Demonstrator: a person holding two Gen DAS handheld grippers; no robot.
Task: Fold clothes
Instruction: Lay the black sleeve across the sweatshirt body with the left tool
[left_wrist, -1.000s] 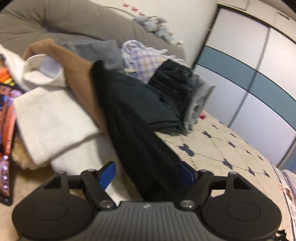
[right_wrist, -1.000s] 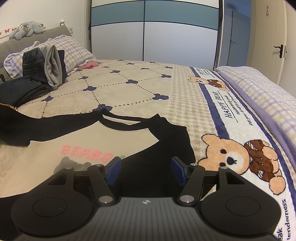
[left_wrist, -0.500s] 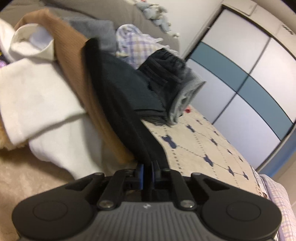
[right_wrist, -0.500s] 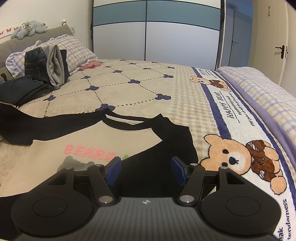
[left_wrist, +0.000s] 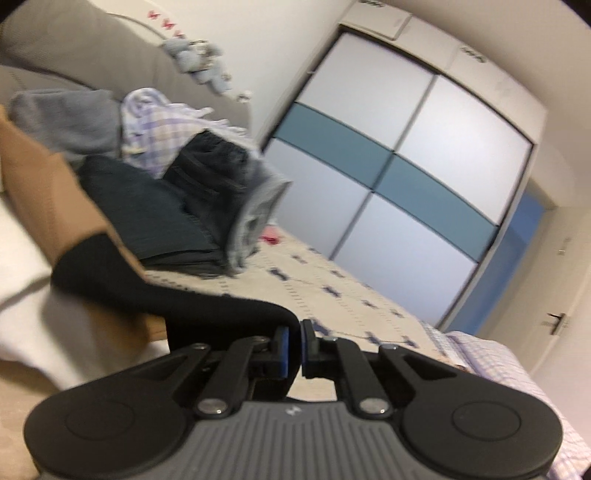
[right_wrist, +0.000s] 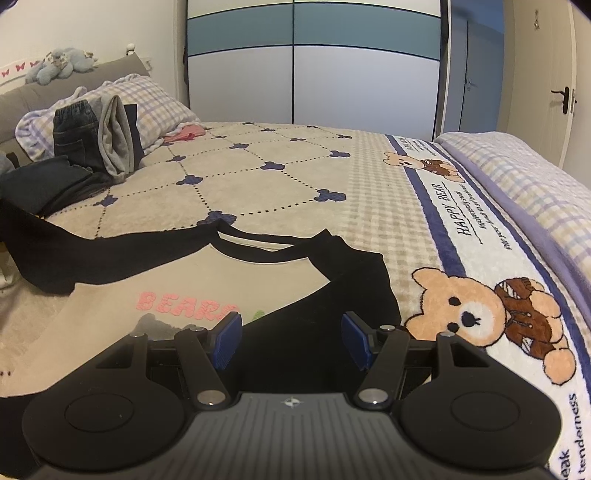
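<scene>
Sleeve (left_wrist: 155, 291) pinched in left claw (left_wrist: 294, 345), trailing away leftward.

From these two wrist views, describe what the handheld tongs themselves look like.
Both match. The left tongs and right tongs have a ribbed grey centre plate with a small emblem, flanked by two round matte black housings. Black linkage bars with silver pivot screws run forward to the fingers, which carry blue pads. No cables, hands or sleeves show.

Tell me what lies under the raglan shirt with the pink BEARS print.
The raglan shirt lies flat on the bedspread, whose beige quilting with navy motifs shows all around it. The bedspread directly beneath is covered, and the shirt's near hem is hidden behind the right tongs.
</scene>
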